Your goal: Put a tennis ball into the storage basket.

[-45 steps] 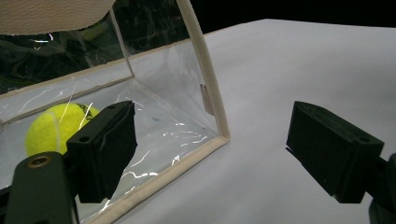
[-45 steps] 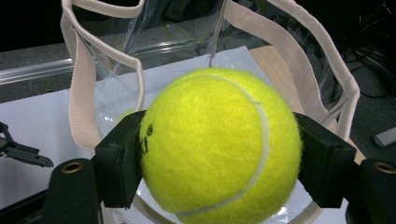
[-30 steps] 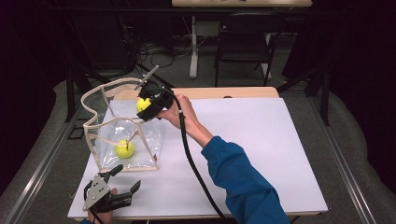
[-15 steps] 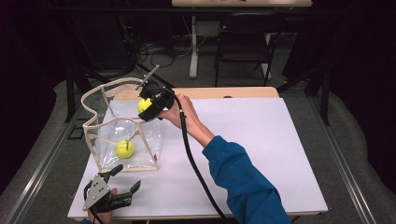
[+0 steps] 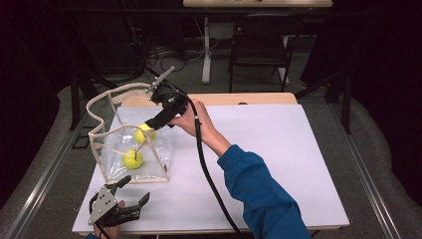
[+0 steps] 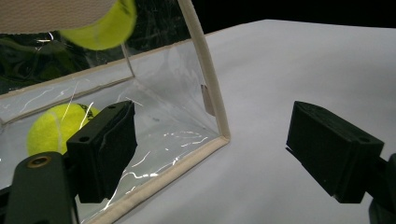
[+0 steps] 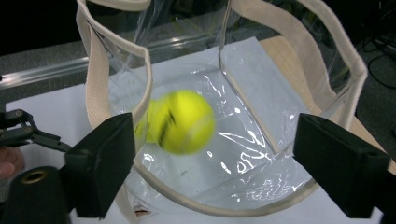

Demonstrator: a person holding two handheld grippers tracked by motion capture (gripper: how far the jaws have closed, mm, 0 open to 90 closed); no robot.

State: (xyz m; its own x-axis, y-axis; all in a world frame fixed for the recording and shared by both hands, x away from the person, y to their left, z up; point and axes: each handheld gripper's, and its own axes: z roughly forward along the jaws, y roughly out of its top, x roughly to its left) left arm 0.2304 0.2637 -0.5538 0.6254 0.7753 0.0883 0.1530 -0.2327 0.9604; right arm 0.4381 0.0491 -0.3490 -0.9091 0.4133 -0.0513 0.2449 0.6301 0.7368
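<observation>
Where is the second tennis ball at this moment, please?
In the high view the second tennis ball is inside the clear bag at the table's left, just beneath the open right hand-held gripper and above the first ball.

blurred tennis ball [image 7: 186, 122], bag [image 6: 205, 93] top cut off

the right gripper [image 5: 149, 123] had a tennis ball [image 5: 143, 134] clamped in its jaws above the clear bag [image 5: 107, 130] in the earlier pics; now the jaws have just been opening & stand wide apart w/ nothing between them. the ball has left the grip and dropped below the tips, inside the bag's mouth, blurred in the right gripper view [image 7: 186, 122] & caught at the top edge of the left gripper view [image 6: 100, 25]. it's now lower than before, closer to the 2nd ball [image 5: 132, 159] lying on the bag's bottom
</observation>
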